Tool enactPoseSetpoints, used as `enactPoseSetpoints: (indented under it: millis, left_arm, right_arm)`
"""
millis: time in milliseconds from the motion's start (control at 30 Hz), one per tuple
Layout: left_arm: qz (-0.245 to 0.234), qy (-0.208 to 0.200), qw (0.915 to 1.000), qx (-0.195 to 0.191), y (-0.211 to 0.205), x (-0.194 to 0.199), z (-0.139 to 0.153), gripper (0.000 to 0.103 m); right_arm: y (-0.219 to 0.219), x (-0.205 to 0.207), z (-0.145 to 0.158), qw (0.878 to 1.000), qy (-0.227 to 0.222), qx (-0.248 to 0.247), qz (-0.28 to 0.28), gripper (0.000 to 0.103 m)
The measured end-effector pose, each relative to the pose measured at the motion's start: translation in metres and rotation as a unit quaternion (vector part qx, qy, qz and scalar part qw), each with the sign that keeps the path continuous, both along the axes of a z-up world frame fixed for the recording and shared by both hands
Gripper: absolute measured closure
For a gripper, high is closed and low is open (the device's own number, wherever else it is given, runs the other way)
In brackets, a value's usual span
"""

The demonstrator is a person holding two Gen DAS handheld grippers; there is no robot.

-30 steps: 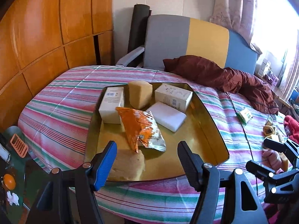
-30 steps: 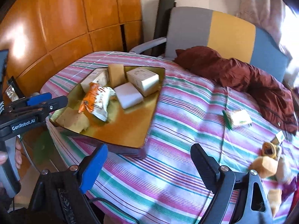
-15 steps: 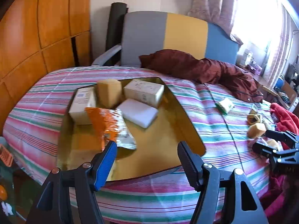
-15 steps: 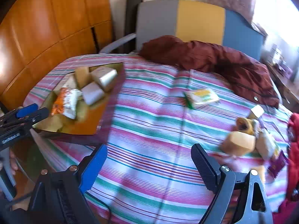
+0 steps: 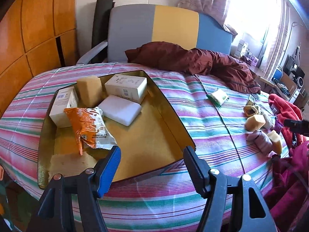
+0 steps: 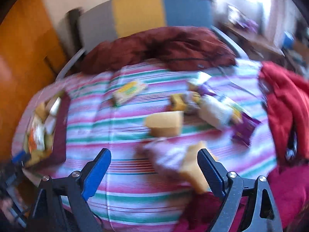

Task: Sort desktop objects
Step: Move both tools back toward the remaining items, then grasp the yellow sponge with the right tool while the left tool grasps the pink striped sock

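Note:
A gold tray (image 5: 164, 104) lies on the striped bedspread and holds two white boxes (image 5: 126, 86), a white block (image 5: 120, 109), an orange snack bag (image 5: 86, 122) and yellow sponges (image 5: 88, 89). My left gripper (image 5: 151, 159) hangs open over the tray's near edge, with nothing between its fingers. To the right, loose items lie on the cover: a yellow sponge (image 6: 164, 122), a pale purple packet (image 6: 170, 158), another sponge wedge (image 6: 195, 170) and wrappers (image 6: 243, 129). My right gripper (image 6: 154, 164) stands open above the purple packet in a blurred view. A green-edged packet (image 6: 128, 91) lies farther back.
A dark red jacket (image 5: 193, 60) is heaped at the far side before a grey, yellow and blue headboard (image 5: 170, 27). Red clothing (image 6: 285, 104) lies at the right edge. Orange wooden panels (image 5: 29, 29) stand on the left. A hand (image 6: 5, 210) holds the left gripper at the lower left.
My right gripper has swung right, from the tray to the loose pile of sponges and packets, and has rolled. The left gripper has shifted slightly right along the tray's near edge. Both stay open.

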State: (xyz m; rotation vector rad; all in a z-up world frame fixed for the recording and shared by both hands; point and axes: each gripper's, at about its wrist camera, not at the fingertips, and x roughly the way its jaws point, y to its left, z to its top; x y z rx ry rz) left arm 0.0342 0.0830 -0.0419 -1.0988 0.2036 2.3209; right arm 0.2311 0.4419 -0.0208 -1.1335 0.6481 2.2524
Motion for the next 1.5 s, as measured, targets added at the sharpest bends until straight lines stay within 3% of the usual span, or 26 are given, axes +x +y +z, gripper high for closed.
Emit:
enactPoseSetpoints:
  millis: [133, 233, 333, 467, 533, 700, 833, 933, 1000, 1100, 1133, 1300, 1500]
  left_arm:
    - [-0.012, -0.006, 0.9999, -0.001, 0.009, -0.002, -0.001, 0.035]
    - [-0.023, -0.008, 0.9997, -0.005, 0.016, -0.004, -0.001, 0.035]
    - [-0.041, -0.010, 0.9991, -0.004, 0.027, -0.004, -0.001, 0.035]
    - [-0.066, -0.012, 0.9977, -0.006, 0.042, 0.000, -0.001, 0.035]
    - [-0.075, -0.015, 0.9971, -0.004, 0.048, 0.002, -0.002, 0.035]
    - [-0.089, -0.021, 0.9958, -0.009, 0.062, 0.004, -0.005, 0.035]
    - [-0.104, -0.017, 0.9943, -0.012, 0.074, 0.005, -0.004, 0.035]
    - [-0.124, -0.017, 0.9921, -0.010, 0.087, 0.004, -0.002, 0.035]
    - [-0.140, -0.018, 0.9900, -0.006, 0.099, 0.004, -0.001, 0.035]
    - [-0.166, -0.033, 0.9856, 0.006, 0.119, 0.004, -0.002, 0.035]
    - [-0.174, -0.040, 0.9838, 0.010, 0.126, 0.005, -0.003, 0.035]
    - [-0.226, -0.072, 0.9714, 0.009, 0.168, 0.016, -0.013, 0.036]
    - [-0.293, -0.096, 0.9513, 0.008, 0.218, 0.043, -0.028, 0.036]
  right_arm:
    - [0.025, 0.012, -0.002, 0.999, -0.013, -0.027, -0.031, 0.013]
    - [0.036, 0.009, -0.014, 0.997, -0.060, -0.042, -0.014, 0.014]
    - [0.038, -0.009, -0.032, 0.987, -0.146, -0.023, 0.060, 0.015]
    - [0.041, -0.026, -0.049, 0.970, -0.187, -0.048, 0.149, 0.014]
    - [0.046, -0.035, -0.056, 0.964, -0.205, -0.058, 0.162, 0.010]
    - [0.071, -0.045, -0.072, 0.961, -0.205, -0.115, 0.143, 0.005]
    - [0.095, -0.038, -0.092, 0.958, -0.202, -0.180, 0.092, 0.005]
    - [0.100, -0.035, -0.102, 0.954, -0.208, -0.201, 0.084, 0.006]
    - [0.094, -0.038, -0.100, 0.953, -0.209, -0.195, 0.105, 0.010]
    - [0.082, -0.040, -0.097, 0.951, -0.211, -0.178, 0.136, 0.034]
    - [0.080, -0.040, -0.094, 0.954, -0.206, -0.169, 0.140, 0.037]
    - [0.074, -0.036, -0.080, 0.962, -0.177, -0.142, 0.151, 0.043]
    - [0.087, -0.019, -0.052, 0.982, -0.089, -0.128, 0.107, 0.043]
